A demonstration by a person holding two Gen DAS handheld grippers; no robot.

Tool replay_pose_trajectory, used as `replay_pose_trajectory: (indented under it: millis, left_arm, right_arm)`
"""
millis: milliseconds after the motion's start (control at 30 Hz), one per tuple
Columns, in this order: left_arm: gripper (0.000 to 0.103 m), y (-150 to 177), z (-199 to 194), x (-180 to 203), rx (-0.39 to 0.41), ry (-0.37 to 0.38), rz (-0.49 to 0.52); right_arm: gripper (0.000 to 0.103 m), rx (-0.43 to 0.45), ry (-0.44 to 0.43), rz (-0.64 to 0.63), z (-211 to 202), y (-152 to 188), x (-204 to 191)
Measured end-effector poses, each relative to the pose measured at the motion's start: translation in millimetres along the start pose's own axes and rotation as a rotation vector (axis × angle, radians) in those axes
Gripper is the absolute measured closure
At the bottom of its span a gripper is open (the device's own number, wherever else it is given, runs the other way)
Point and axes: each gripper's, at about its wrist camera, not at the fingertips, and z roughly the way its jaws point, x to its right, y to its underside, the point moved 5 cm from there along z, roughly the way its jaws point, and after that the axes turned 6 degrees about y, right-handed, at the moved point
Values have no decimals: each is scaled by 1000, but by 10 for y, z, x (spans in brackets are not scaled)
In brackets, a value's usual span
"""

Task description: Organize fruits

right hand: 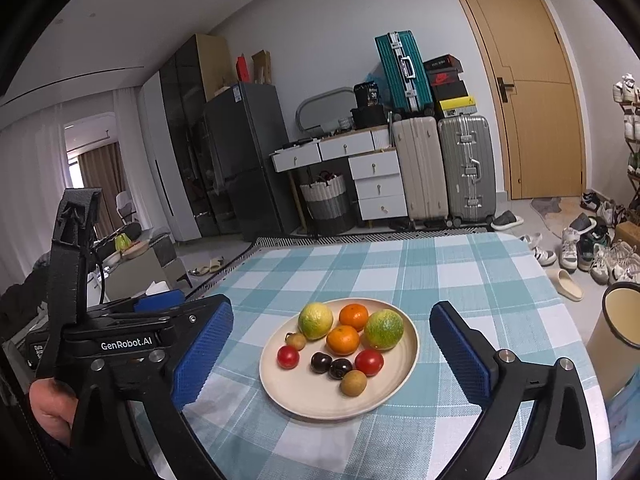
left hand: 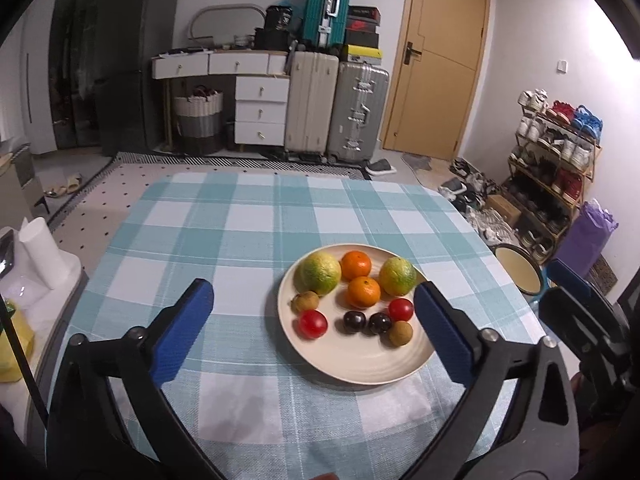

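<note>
A cream plate (left hand: 360, 364) (right hand: 320, 400) sits on the checked tablecloth and holds several fruits. At its back lie two green-yellow citrus (left hand: 318, 273) (right hand: 315, 320) and two oranges (left hand: 363, 291) (right hand: 343, 339). Nearer the front are two red tomatoes (left hand: 312, 323) (right hand: 288, 357), two dark plums (left hand: 354, 321) (right hand: 321, 362) and two brown longans (left hand: 400, 333) (right hand: 353, 383). My left gripper (left hand: 312, 292) stands open and empty, short of the plate and above it. My right gripper (right hand: 332, 310) is also open and empty, its blue pads (right hand: 204, 356) framing the plate.
The table (left hand: 240, 232) has rounded far corners and drops to the floor on all sides. A cream-lined bin (left hand: 516, 268) (right hand: 624, 316) stands off its right edge. White paper items (left hand: 40, 252) sit on a low surface to the left. Suitcases, drawers and a door are far behind.
</note>
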Motion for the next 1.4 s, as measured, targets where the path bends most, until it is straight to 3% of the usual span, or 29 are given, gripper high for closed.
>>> replay_pose_trajectory:
  millis: [600,1167,1400]
  left_arm:
    - [1,149,-260,-35,39,-64,16]
    - [1,279,-391,-117,92,-102,18]
    - [1,368,-419,-191,158,-104,5]
  right_arm:
    - [0,116,26,-68,-293,-10,-142]
    - [0,142,89,-90,-417,142,-85]
    - [0,153,113,-110,-405,226,-27]
